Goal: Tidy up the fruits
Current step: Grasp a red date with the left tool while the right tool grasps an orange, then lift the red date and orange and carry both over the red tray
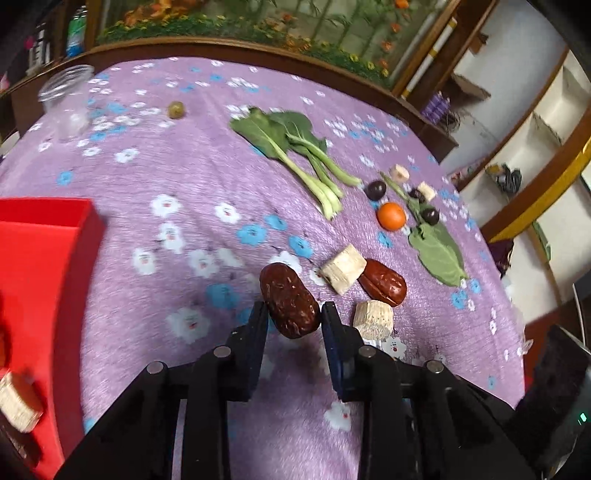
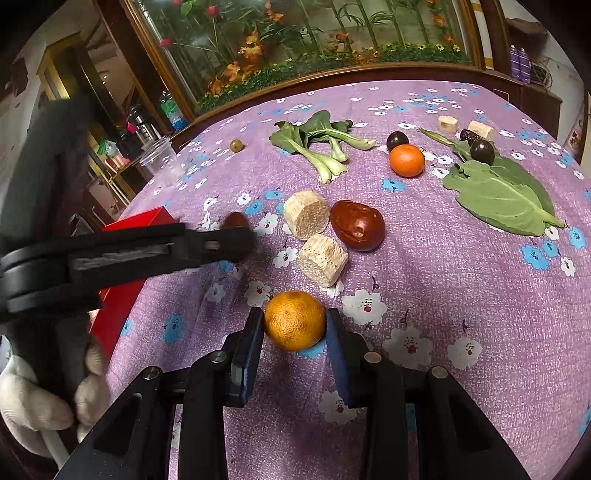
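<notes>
The surface (image 2: 461, 295) wears a purple cloth sprinkled with white and blue flowers. Behind it runs a long dark wooden frame (image 2: 332, 72) holding a glass panel (image 2: 314, 33) painted with bamboo and orange blossoms. To the right stand pale shelves (image 1: 546, 122) edged in brown wood. On the left, a dim cabinet (image 2: 110, 122) is crowded with bottles and jars.

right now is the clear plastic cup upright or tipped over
Upright: the clear plastic cup stands on its base on the purple flowered cloth, open rim facing up.

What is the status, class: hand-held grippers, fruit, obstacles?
Left hand-held gripper shut on red date. Right hand-held gripper shut on orange. Red box path unobstructed.
</notes>
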Demonstrator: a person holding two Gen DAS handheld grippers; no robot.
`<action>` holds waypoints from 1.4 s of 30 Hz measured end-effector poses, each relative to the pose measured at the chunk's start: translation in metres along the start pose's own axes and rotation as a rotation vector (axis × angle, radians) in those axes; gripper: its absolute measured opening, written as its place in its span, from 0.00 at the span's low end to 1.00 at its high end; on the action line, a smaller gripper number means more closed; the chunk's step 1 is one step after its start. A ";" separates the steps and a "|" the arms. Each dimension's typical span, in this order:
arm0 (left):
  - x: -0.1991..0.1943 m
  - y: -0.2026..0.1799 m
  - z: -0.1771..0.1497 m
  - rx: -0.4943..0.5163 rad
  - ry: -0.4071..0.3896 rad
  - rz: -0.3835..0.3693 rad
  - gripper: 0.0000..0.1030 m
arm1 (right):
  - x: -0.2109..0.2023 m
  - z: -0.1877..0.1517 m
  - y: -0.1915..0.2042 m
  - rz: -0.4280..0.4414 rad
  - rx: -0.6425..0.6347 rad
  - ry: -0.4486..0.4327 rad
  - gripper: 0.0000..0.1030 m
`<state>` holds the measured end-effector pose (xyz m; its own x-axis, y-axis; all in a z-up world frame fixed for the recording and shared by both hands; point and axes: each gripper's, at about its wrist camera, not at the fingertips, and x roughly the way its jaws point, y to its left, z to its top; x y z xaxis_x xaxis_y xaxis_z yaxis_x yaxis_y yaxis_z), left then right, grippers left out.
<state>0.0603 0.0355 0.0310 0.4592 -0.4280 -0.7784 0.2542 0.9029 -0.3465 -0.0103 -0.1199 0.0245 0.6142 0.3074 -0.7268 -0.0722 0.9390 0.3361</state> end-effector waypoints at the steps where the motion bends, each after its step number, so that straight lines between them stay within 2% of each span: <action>1: -0.006 0.001 -0.002 -0.005 -0.010 -0.001 0.27 | -0.001 0.000 0.000 0.000 0.003 -0.004 0.35; 7: -0.042 0.012 -0.017 -0.043 -0.071 -0.010 0.28 | -0.007 -0.001 0.000 0.005 0.008 -0.028 0.35; 21: -0.131 0.065 -0.054 -0.107 -0.244 0.057 0.28 | -0.021 -0.013 0.024 -0.045 -0.052 -0.055 0.35; 24: -0.139 0.072 -0.058 -0.116 -0.246 0.045 0.28 | -0.026 -0.016 0.028 -0.050 -0.045 -0.058 0.35; 30: -0.116 0.052 -0.052 -0.034 -0.161 0.038 0.28 | -0.032 -0.025 0.039 -0.045 -0.056 -0.035 0.35; 37: -0.053 0.022 -0.029 0.078 -0.048 0.052 0.32 | -0.043 -0.027 0.037 -0.008 -0.048 -0.032 0.36; 40: -0.031 0.010 -0.019 0.125 -0.034 0.047 0.38 | -0.045 -0.026 0.031 0.012 -0.031 -0.030 0.36; 42: -0.016 0.001 -0.014 0.166 -0.029 0.045 0.52 | -0.044 -0.025 0.027 0.027 -0.018 -0.026 0.36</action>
<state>0.0414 0.0443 0.0363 0.4967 -0.3907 -0.7750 0.3687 0.9034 -0.2190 -0.0594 -0.1047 0.0507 0.6318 0.3286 -0.7020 -0.1027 0.9332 0.3443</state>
